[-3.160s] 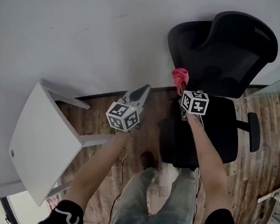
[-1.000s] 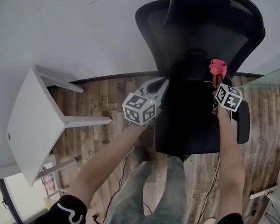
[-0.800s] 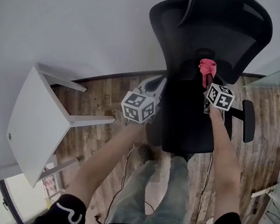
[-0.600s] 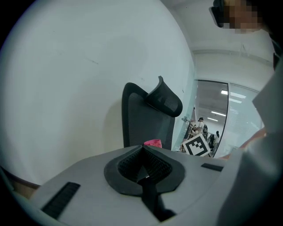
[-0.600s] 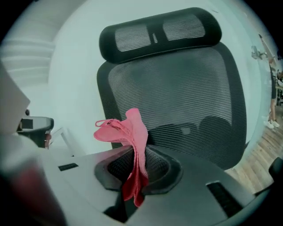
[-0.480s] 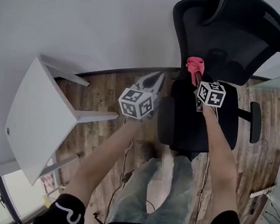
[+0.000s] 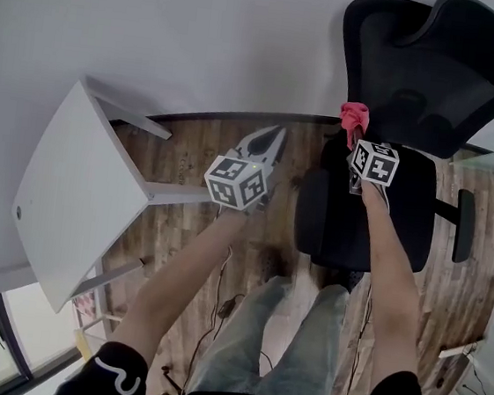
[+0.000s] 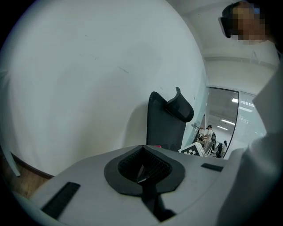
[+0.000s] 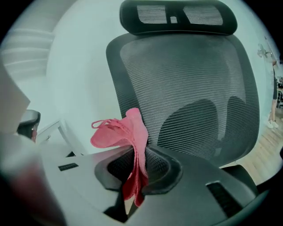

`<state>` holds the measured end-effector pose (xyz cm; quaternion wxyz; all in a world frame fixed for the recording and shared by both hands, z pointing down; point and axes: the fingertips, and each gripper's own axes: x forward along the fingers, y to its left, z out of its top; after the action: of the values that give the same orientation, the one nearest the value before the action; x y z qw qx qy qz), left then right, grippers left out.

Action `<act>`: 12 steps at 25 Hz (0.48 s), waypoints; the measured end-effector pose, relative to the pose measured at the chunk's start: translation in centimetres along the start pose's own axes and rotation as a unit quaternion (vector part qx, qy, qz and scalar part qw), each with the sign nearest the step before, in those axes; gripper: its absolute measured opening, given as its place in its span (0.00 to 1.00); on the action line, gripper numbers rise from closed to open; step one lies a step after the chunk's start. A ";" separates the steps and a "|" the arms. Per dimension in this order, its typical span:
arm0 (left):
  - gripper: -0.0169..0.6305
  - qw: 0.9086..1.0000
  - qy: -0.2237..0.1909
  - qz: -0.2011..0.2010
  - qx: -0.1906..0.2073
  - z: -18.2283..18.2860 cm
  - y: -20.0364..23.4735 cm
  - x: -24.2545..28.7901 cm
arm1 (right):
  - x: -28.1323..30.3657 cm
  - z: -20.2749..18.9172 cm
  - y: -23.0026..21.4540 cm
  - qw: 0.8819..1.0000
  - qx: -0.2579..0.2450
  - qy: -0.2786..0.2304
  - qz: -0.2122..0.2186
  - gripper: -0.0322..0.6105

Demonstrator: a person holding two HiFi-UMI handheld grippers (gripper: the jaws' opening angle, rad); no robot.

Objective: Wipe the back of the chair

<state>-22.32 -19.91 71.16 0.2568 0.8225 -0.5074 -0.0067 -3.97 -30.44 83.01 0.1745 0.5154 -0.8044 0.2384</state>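
Pinching pink cloth (image 9: 118, 131) (right tongs (image 9: 135, 170)).

Chair (image 7: 408, 180) at right, backrest (image 7: 437, 81) toward wall (image 7: 160, 23). Table (image 7: 71, 190) at left, far edge near wall. Left gripper (image 7: 269, 140) over floor (image 7: 190, 155), between table and chair. Right gripper (image 7: 356, 141) above rear edge of seat (image 7: 367, 228), cloth (image 7: 355, 116) between its jaws, just before backrest; contact not determinable.

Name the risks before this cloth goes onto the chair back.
The pink cloth is bunched in the right tool, so its hard edges might scrape the mesh backrest. The left tool is shut and away from the office chair, which may swivel when pushed.
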 end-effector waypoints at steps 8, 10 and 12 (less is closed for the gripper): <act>0.06 1.000 0.002 0.005 0.008 -1.3 -3.2 2.0 | -1.1 -0.1 -4.7 1.000 0.009 -0.001 -0.012 0.16; 0.06 1.000 0.002 0.004 0.009 -1.7 -4.5 3.0 | -1.5 0.0 -6.7 1.000 0.011 -0.001 -0.015 0.16; 0.06 1.000 0.000 0.006 0.005 -2.0 -5.6 3.8 | -1.9 0.3 -8.6 1.000 0.016 -0.002 -0.018 0.16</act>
<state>-15.29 -20.33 71.49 0.2534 0.8206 -0.5123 -0.0025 4.66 -32.28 83.49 0.1688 0.5335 -0.7913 0.2464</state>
